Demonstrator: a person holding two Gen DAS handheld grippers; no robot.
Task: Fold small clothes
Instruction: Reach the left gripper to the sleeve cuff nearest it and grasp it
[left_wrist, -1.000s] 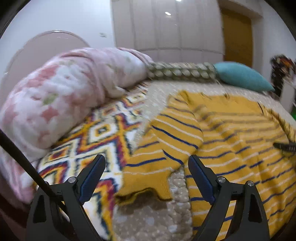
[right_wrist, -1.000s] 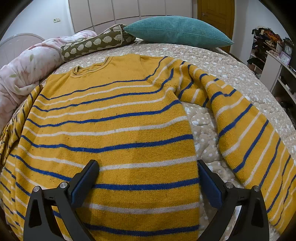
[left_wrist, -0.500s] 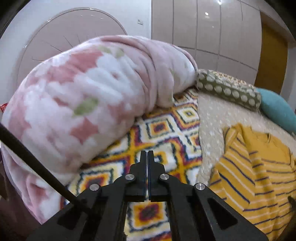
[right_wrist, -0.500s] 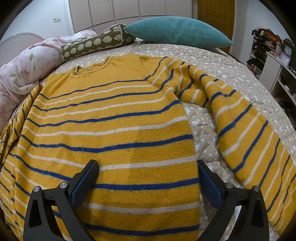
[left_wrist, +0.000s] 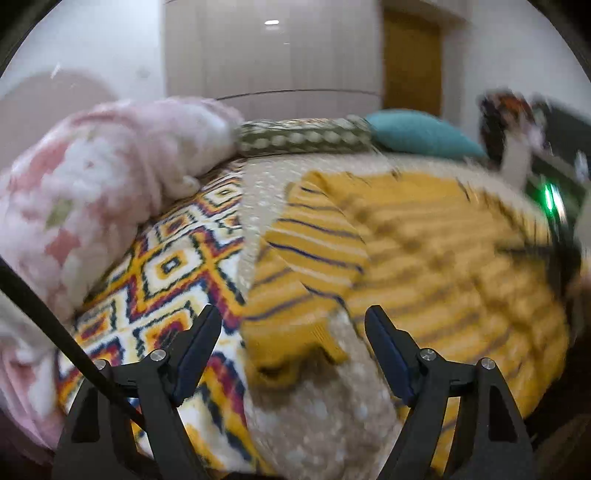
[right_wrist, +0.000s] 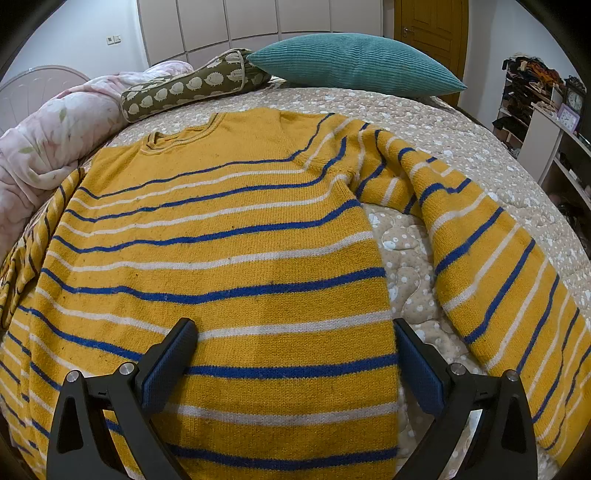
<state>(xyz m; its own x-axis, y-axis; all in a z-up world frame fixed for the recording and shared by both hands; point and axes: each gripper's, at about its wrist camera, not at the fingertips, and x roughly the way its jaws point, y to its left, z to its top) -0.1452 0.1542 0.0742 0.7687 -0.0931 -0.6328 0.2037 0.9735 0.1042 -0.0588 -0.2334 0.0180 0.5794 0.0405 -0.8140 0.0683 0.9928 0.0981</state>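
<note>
Mustard-yellow knit sweater (right_wrist: 229, 258), blue and white horizontal stripes, round neckline at the far end, lying flat and face-up on a beige spotted quilt (right_wrist: 461, 147) that covers the bed.

Right wrist view, sharp: body of the sweater spread wide, hem nearest the camera; one sleeve (right_wrist: 491, 266) runs down the right side, bent at the shoulder, with a strip of quilt showing between it and the body. The other sleeve lies bunched along the far left edge. Right gripper (right_wrist: 295, 354) hovers low over the hem, jaws spread wide, blue pads (right_wrist: 168, 363) to either side of the lower right part of the body, nothing held. Far side of the bed: teal corduroy pillow (right_wrist: 354, 62), olive bolster with a hedgehog print (right_wrist: 192, 90), pink floral duvet (right_wrist: 48, 136) at left. Shelving with a clock (right_wrist: 574, 99) at far right.

Left wrist view, motion-blurred: shows what the other does not, a geometric-patterned blanket (left_wrist: 166, 266) in yellow, white, red and navy lying left of the sweater, beside the duvet. The left-side sleeve (left_wrist: 295, 295) appears here in full, its cuff near the camera on the quilt, between the jaws' line of sight. Left gripper (left_wrist: 293, 354) is opened wide and empty, just short of the cuff. A dark object with a green light (left_wrist: 550, 195) sits at the right edge, too blurred to identify.
</note>
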